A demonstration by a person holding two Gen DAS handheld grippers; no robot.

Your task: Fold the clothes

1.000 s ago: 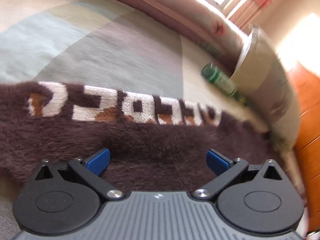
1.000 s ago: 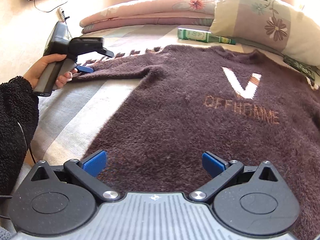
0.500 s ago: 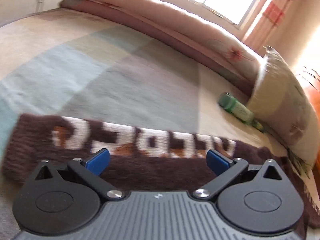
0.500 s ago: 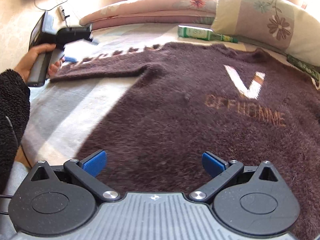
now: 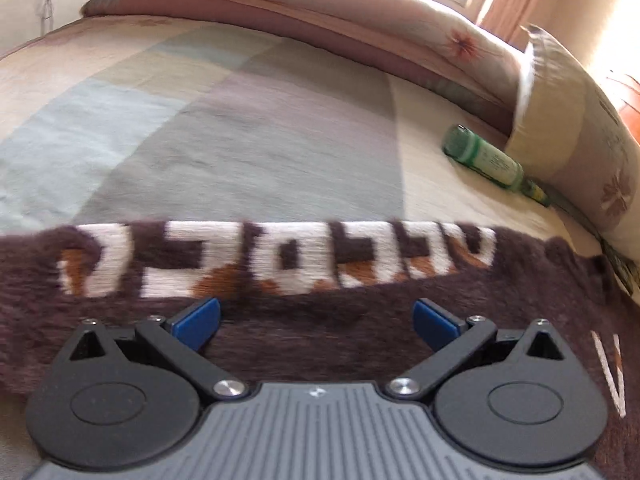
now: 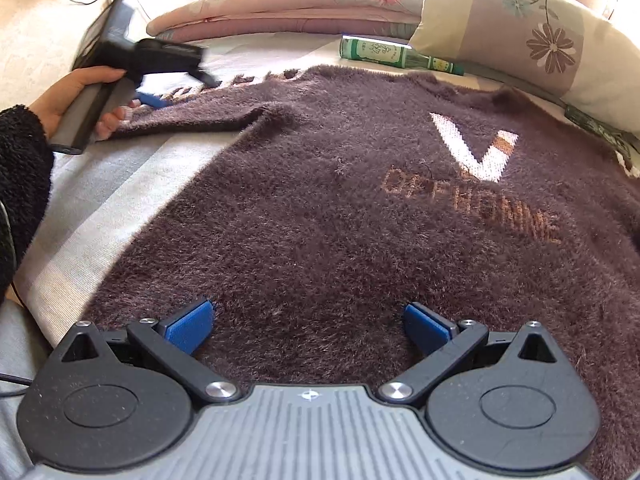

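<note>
A fuzzy dark brown sweater (image 6: 320, 208) lies spread flat on the bed, front up, with a white V and orange lettering on the chest. Its left sleeve (image 5: 280, 264), banded with white and orange letters, stretches out to the side. My left gripper (image 5: 316, 322) hovers open over that sleeve with nothing between its blue pads; in the right wrist view a hand holds this left gripper (image 6: 160, 100) at the sleeve's end. My right gripper (image 6: 308, 326) stands open low over the sweater's hem, its pads resting on or just above the fuzz.
A green bottle (image 6: 392, 56) lies on the patchwork bedspread (image 5: 200, 120) just beyond the sweater's collar, against a floral pillow (image 6: 520, 32). A rolled pink quilt (image 5: 320, 12) runs along the far side. The bed's left edge (image 6: 52, 272) is near my right gripper.
The left gripper swung back and then in over the sleeve again, staying open. The right gripper has kept its place over the hem.
</note>
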